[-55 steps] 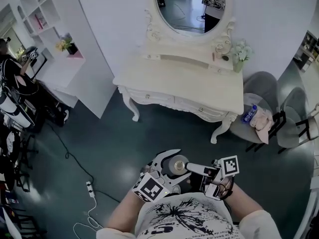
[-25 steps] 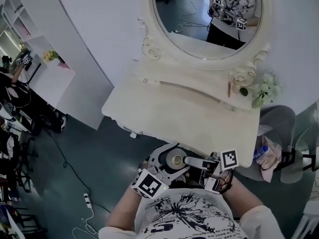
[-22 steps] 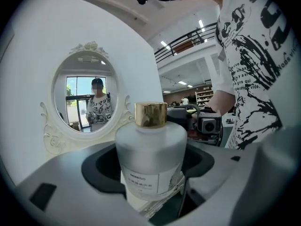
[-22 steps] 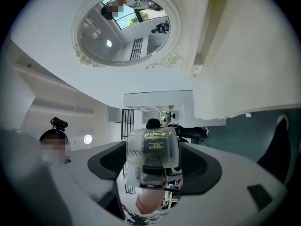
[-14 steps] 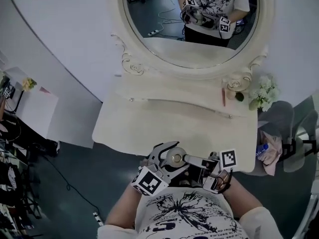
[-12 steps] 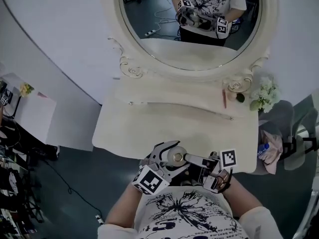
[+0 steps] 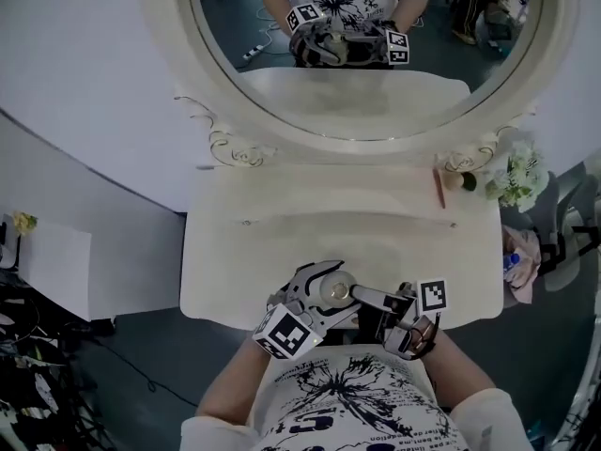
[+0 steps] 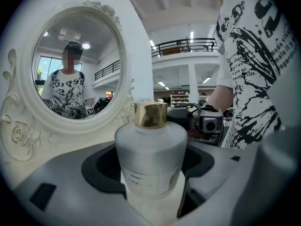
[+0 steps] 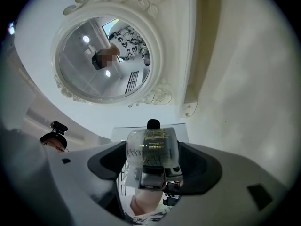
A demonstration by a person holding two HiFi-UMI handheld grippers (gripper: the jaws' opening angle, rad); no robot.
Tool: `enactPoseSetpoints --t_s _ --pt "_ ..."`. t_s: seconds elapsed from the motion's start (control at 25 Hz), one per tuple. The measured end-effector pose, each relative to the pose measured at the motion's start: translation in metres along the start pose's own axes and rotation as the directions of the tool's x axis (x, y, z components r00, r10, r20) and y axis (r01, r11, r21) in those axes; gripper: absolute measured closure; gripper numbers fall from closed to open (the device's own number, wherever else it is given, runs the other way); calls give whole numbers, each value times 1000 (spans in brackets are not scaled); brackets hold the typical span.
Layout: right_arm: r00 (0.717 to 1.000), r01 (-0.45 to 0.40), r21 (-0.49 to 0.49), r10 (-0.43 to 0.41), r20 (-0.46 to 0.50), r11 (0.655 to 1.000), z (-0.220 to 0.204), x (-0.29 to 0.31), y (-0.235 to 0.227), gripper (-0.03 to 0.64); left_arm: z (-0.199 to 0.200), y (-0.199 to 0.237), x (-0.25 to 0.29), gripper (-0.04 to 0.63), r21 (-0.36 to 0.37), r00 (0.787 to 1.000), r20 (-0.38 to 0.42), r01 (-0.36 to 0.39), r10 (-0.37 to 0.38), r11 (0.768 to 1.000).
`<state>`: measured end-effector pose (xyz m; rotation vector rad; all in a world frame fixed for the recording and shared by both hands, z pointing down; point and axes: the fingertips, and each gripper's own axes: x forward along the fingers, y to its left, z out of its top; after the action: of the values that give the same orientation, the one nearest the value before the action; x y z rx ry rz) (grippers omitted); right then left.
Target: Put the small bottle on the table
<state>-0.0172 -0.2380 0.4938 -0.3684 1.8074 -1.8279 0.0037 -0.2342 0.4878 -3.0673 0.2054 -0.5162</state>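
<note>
A white dressing table (image 7: pixel 272 252) with an oval mirror (image 7: pixel 376 83) is seen from above, its top bare near the front. Close to the person's body, at the table's front edge, both grippers are held off the surface. The left gripper (image 7: pixel 319 294) is clamped around a frosted bottle with a gold cap (image 8: pixel 150 147), kept upright. The right gripper (image 9: pixel 151 171) is closed on a small clear bottle with a dark cap (image 9: pixel 151 147). Nothing has been set down yet. The carry looks nearly done, while lowering a bottle onto the top and releasing it remain.
</note>
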Motion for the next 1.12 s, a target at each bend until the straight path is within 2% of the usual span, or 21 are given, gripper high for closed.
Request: enactPoseSetpoints --t_s 0.2,0.4,0.56,0.68,0.88,1.12 --pt "996 45 -2 -45 83 999 21 7 -31 256 -31 21 9 245 -14 1000 -25 19 -19 1000" --pt "978 155 11 -155 136 988 34 0 -71 256 -68 31 24 245 1 997 -75 21 -20 1000" --pt "946 297 -58 -286 153 953 46 -11 -94 256 -92 34 37 245 -9 994 -104 24 -25 1000" --pt "934 342 -96 -327 146 935 51 -10 -104 261 -112 33 44 245 -30 989 -136 47 -50 998" --pt "931 340 -27 -332 149 940 50 -18 -112 405 -130 27 54 245 -20 979 -192 60 -63 998" --pt "918 361 2 -356 176 932 52 -21 -121 445 -142 28 58 245 -14 974 -220 51 -53 999"
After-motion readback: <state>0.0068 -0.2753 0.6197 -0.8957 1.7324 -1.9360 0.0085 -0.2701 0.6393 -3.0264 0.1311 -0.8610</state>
